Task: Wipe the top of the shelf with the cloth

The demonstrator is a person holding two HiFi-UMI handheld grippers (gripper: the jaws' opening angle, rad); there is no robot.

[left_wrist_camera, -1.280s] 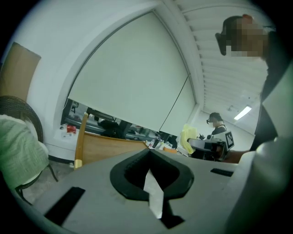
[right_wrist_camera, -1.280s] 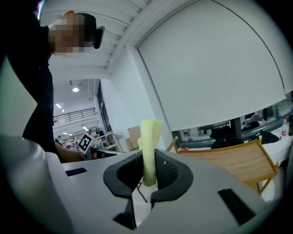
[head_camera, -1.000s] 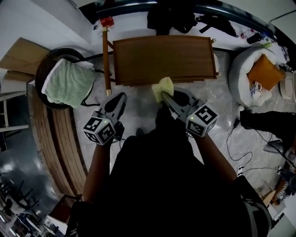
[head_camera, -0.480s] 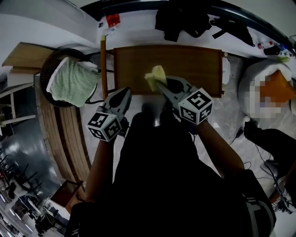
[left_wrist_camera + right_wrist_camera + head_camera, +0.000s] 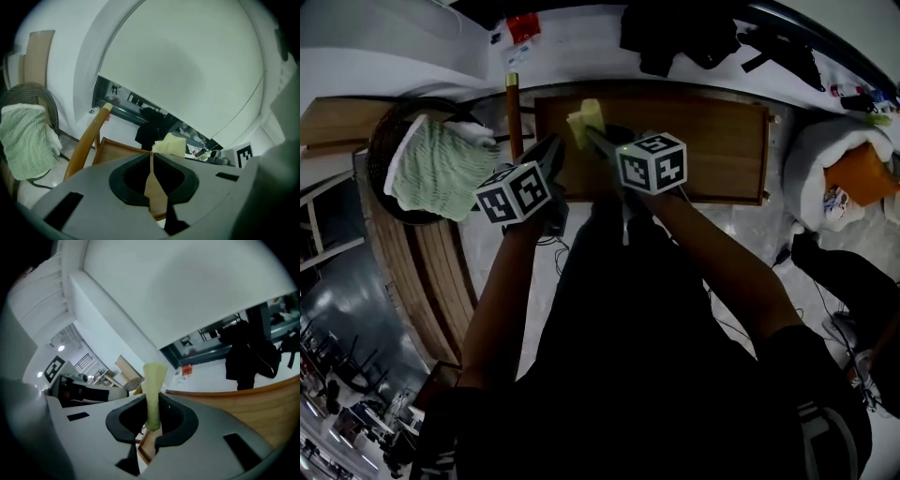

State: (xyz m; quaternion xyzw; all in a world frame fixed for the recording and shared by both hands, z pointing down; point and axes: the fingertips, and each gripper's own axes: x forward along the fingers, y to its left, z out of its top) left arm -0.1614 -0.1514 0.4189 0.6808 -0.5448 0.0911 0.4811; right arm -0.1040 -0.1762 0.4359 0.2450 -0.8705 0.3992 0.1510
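The brown wooden shelf top point(image 5: 703, 141) lies ahead in the head view. A pale yellow cloth point(image 5: 584, 119) hangs over its left rear part, pinched in my right gripper point(image 5: 592, 137). In the right gripper view the cloth point(image 5: 153, 380) stands up between the shut jaws of that gripper point(image 5: 153, 401), with the shelf top point(image 5: 258, 399) to the right. My left gripper point(image 5: 550, 152) is just left of the cloth at the shelf's left edge. Its jaws point(image 5: 151, 154) are shut with nothing between them; the cloth point(image 5: 171, 144) shows just beyond.
A round dark chair holding a green towel point(image 5: 439, 169) stands to the left. A wooden pole point(image 5: 514, 112) leans by the shelf's left end. A white beanbag with an orange cushion point(image 5: 853, 169) is at the right. Dark clothes point(image 5: 675, 37) lie behind the shelf.
Both grippers have moved forward and left over the shelf. The cloth went from the shelf's front edge to its left rear part, still held by the right gripper.
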